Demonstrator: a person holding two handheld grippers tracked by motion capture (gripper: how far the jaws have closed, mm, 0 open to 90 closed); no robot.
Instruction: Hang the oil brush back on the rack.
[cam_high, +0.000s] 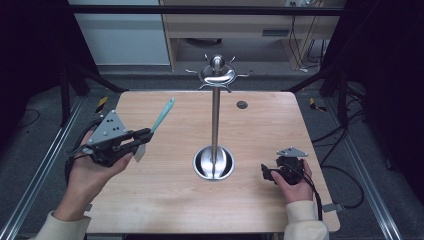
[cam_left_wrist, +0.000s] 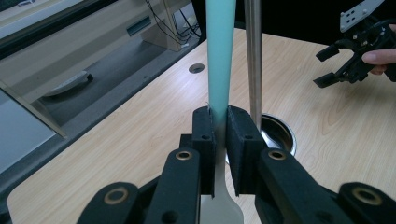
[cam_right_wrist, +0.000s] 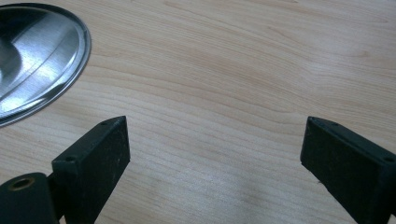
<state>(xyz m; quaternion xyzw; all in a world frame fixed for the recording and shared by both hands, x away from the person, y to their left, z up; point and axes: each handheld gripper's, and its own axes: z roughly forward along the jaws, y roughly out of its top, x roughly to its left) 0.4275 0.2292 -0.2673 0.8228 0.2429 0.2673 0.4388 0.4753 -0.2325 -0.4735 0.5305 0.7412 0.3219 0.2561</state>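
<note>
Spatula (cam_high: 161, 116), with its teal handle and pale blade, is the one utensil in hand, and it sits over the left part of a light wooden table (cam_high: 165, 200). That table has rounded corners and a small dark round plug (cam_high: 242, 104) near its far edge. Around it run metal rails on a grey floor, and beyond the far edge stand pale cabinets and loose cables in a dim room.

At the left, the left gripper (cam_left_wrist: 220, 135) is clamped narrowly on the spatula where the teal handle meets the pale neck; both black pads press on it. The handle rises away from the jaws toward the far side of the table, and the blade hangs behind them, nearer the hand.

At the middle stands a steel utensil stand (cam_high: 215, 120): a round dished base, a tall thin pole and a crown of hooks at the top. In the left gripper view the pole stands just beside the teal handle.

At the right, the right gripper (cam_right_wrist: 215, 154) rests low over bare wood near the stand's base, its jaws spread wide and holding nothing.
</note>
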